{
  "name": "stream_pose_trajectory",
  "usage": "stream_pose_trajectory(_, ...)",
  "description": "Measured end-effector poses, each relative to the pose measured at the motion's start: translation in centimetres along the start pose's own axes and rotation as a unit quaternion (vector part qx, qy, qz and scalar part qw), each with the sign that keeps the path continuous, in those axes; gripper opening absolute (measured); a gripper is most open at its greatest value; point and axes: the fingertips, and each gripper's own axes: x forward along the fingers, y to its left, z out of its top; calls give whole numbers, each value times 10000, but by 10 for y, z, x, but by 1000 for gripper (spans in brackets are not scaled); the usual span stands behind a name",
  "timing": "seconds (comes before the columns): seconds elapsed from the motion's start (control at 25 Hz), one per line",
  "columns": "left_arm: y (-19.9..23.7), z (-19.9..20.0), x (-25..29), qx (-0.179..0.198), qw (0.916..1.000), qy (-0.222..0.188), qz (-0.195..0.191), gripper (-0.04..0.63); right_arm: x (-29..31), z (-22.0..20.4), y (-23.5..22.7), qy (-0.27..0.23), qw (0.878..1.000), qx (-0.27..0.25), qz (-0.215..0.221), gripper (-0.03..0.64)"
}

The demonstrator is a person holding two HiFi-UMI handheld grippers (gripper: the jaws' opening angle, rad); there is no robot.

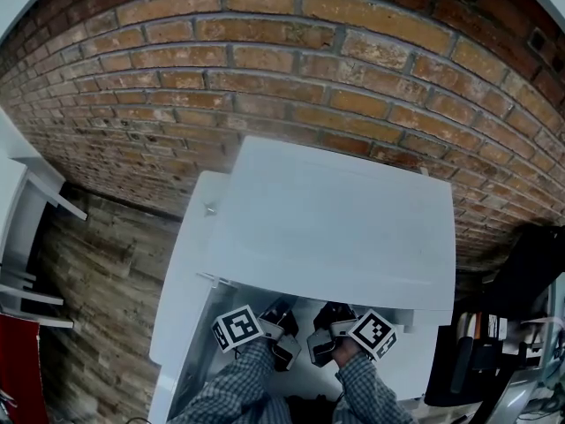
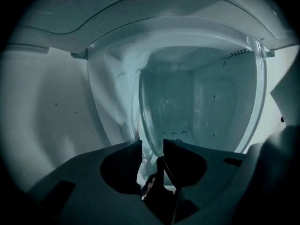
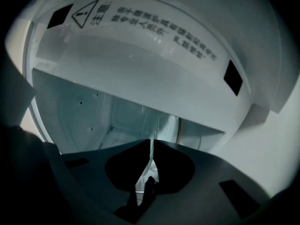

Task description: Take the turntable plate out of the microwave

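From the head view I look down on a white microwave (image 1: 335, 228); both grippers reach into its front opening. The clear glass turntable plate (image 2: 197, 97) is tilted up inside the cavity. In the left gripper view its rim runs between the fingers of my left gripper (image 2: 152, 144), which stand apart with a gap on each side. My right gripper (image 3: 151, 143) is shut on the plate's thin edge (image 3: 154, 125). In the head view, the left gripper (image 1: 281, 314) and right gripper (image 1: 332, 314) sit close together; their fingertips are hidden under the microwave's top.
A brick wall (image 1: 265, 60) rises behind the microwave. A white shelf unit (image 1: 26, 201) stands at the left and dark clutter (image 1: 521, 307) at the right. A warning label (image 3: 140, 32) crosses the frame above the cavity. The cavity walls close in around both grippers.
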Motion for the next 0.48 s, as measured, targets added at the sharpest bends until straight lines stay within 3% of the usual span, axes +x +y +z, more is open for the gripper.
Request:
stream_pose_trajectory(0.2, -5, 8, 11, -28, 9998, -109, -139, 117, 0, 1, 2, 5, 10000, 43, 63, 34)
stream_pose_trajectory(0.36, -8, 13, 16, -140, 9994, -231, -231, 117, 2, 4, 13, -23, 9993, -2, 369, 34)
stream_pose_trajectory(0.48, -9, 17, 17, -227, 9986, -368, -289, 117, 2, 2, 11, -28, 9996, 67, 258, 34)
